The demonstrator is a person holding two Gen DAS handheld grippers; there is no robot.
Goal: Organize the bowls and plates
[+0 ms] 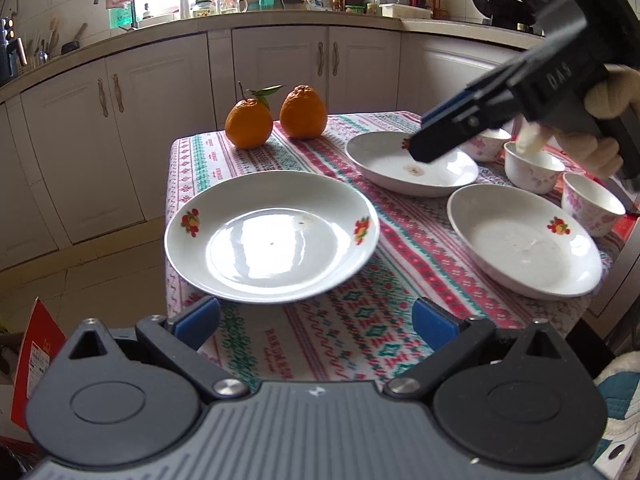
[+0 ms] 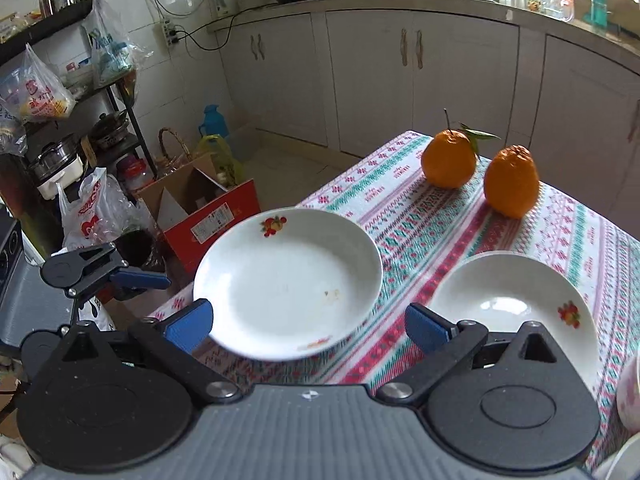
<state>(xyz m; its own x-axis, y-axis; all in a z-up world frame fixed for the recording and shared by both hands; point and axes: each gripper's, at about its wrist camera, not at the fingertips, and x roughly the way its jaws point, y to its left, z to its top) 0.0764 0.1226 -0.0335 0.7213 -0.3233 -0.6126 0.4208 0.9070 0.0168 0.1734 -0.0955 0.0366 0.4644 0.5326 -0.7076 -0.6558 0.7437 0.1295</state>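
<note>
Three white plates with fruit prints lie on the patterned tablecloth. The near-left plate (image 1: 272, 236) (image 2: 288, 280) juts past the table's left edge. Behind it sits the far plate (image 1: 412, 164) (image 2: 512, 304), and a third plate (image 1: 524, 240) is at the right. Three floral bowls (image 1: 532, 168) stand at the far right. My left gripper (image 1: 316, 310) (image 2: 156, 282) hangs open just short of the near-left plate, gripping nothing. My right gripper (image 2: 308, 314) (image 1: 420, 148), in a gloved hand, hovers open above the far plate and faces the near-left plate, with nothing between its fingers.
Two oranges (image 1: 276, 118) (image 2: 480, 168) stand at the table's far end. Past the table's left edge, a red cardboard box (image 2: 208, 216), bags and a loaded shelf crowd the floor. Cabinets (image 1: 280, 64) line the back wall.
</note>
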